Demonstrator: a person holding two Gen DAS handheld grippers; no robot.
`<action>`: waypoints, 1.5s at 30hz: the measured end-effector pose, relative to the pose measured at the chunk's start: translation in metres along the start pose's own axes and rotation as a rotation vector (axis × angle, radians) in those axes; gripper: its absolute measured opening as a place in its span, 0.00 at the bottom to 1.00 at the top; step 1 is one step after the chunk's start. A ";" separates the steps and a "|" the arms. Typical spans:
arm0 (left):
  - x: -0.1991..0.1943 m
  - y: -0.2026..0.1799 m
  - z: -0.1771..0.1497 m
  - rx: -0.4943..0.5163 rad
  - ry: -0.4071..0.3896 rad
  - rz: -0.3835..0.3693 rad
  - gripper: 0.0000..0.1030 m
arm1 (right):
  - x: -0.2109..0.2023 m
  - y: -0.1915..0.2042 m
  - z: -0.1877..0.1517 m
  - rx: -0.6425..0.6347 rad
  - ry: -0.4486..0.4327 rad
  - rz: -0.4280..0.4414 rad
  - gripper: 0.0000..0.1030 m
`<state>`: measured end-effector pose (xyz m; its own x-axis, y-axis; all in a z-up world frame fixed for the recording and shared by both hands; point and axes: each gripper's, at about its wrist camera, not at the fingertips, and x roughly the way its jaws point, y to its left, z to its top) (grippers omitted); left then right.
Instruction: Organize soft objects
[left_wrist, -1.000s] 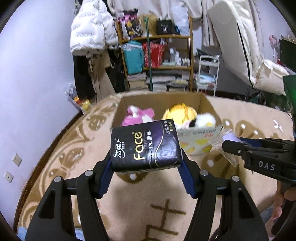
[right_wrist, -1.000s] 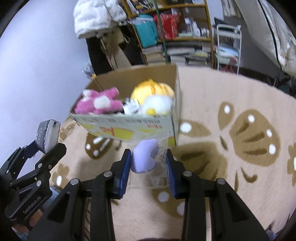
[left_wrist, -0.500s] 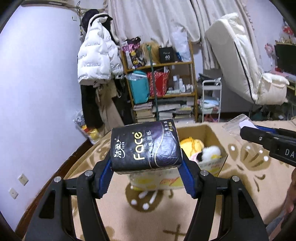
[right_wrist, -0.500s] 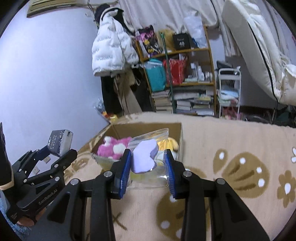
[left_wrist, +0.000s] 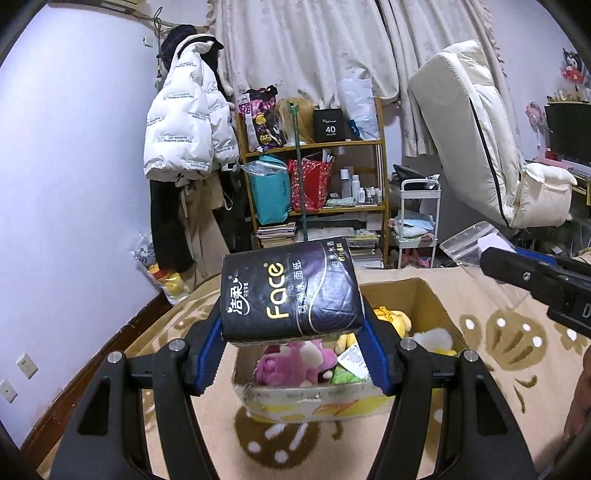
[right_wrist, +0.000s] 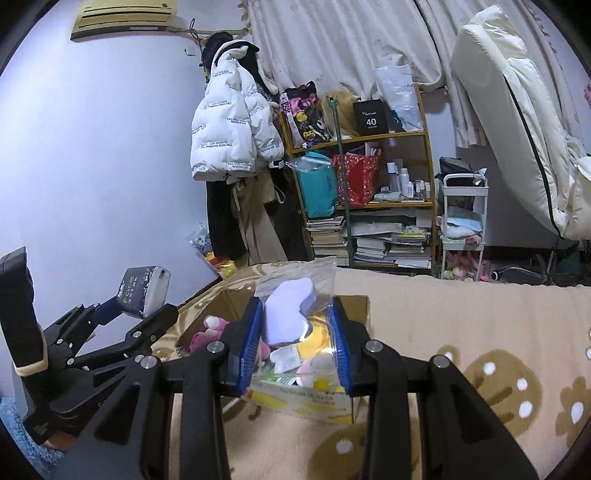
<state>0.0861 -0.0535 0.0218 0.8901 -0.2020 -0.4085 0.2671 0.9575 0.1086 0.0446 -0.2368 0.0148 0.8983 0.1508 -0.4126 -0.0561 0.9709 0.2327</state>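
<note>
My left gripper (left_wrist: 291, 332) is shut on a black "Face" tissue pack (left_wrist: 290, 291) and holds it above the near edge of an open cardboard box (left_wrist: 432, 299). The box holds a pink plush (left_wrist: 291, 363), a yellow plush (left_wrist: 391, 319) and a white plush (left_wrist: 432, 338). My right gripper (right_wrist: 293, 332) is shut on a clear zip bag with a lilac sponge (right_wrist: 288, 317) inside, held over the same box (right_wrist: 354, 306). The right gripper also shows at the right of the left wrist view (left_wrist: 532, 277); the left gripper and its pack (right_wrist: 142, 295) show at the left of the right wrist view.
The box stands on a beige patterned rug (left_wrist: 509, 332). Behind it are a cluttered wooden shelf (left_wrist: 314, 192), a white cart (left_wrist: 417, 218), hanging coats (left_wrist: 184, 122) and a propped mattress (left_wrist: 476, 129). A purple wall (left_wrist: 74, 184) is at the left.
Both grippers have risen and tilted up, each keeping its object. The box has dropped lower in both views and now lies under the held tissue pack and bag.
</note>
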 end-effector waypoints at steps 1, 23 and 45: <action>0.003 0.000 -0.001 -0.005 0.003 -0.002 0.62 | 0.003 0.000 0.000 0.002 -0.002 -0.005 0.36; 0.065 -0.020 -0.018 -0.013 0.130 -0.020 0.63 | 0.063 -0.029 -0.010 0.048 0.157 0.044 0.27; 0.040 -0.010 -0.023 0.022 0.172 0.022 0.93 | 0.063 -0.049 -0.020 0.108 0.199 0.008 0.56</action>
<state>0.1101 -0.0668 -0.0163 0.8202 -0.1416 -0.5543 0.2581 0.9563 0.1377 0.0952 -0.2713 -0.0407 0.7939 0.2027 -0.5733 -0.0068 0.9457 0.3250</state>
